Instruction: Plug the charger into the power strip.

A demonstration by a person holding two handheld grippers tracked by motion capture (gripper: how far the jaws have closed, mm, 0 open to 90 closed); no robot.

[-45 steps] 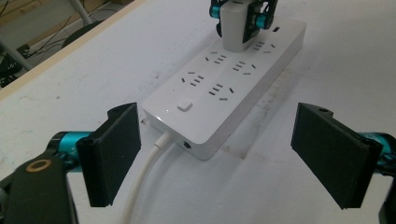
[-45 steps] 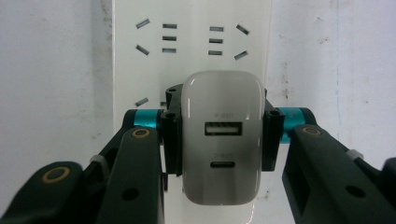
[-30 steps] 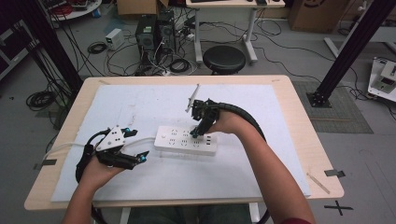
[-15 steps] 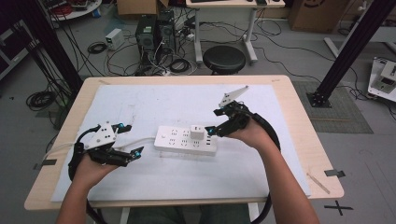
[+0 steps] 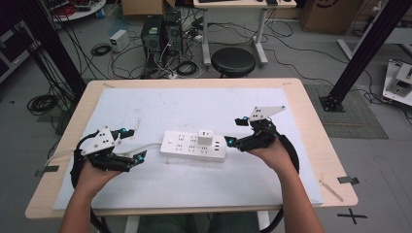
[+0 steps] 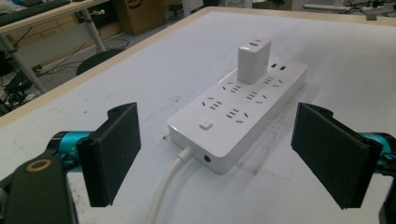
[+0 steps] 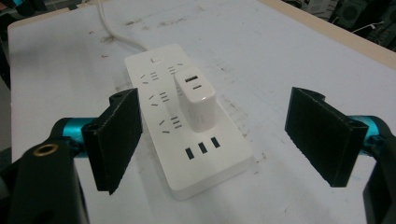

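Note:
A white power strip [image 5: 193, 144] lies flat in the middle of the white mat, its cord [image 5: 145, 147] running off to the left. A white charger [image 5: 205, 136] stands plugged into it, upright. My left gripper [image 5: 134, 143] rests at the strip's cord end, open, with the strip [image 6: 243, 112] and charger [image 6: 253, 60] ahead of its jaws. My right gripper [image 5: 234, 131] is just off the strip's other end. It is open; its jaws have just been opening and nothing lies between them. Its view looks along the strip [image 7: 159, 88] at the charger [image 7: 196, 100].
The white mat [image 5: 204, 102] covers most of the wooden table [image 5: 311, 116]. A thin stick [image 5: 330, 188] lies near the front right corner. Beyond the far edge stand a black stool [image 5: 233, 60] and tangled cables on the floor.
My right gripper has left the charger standing in the strip and drawn back to the right, past the strip's end. The left hand has barely shifted.

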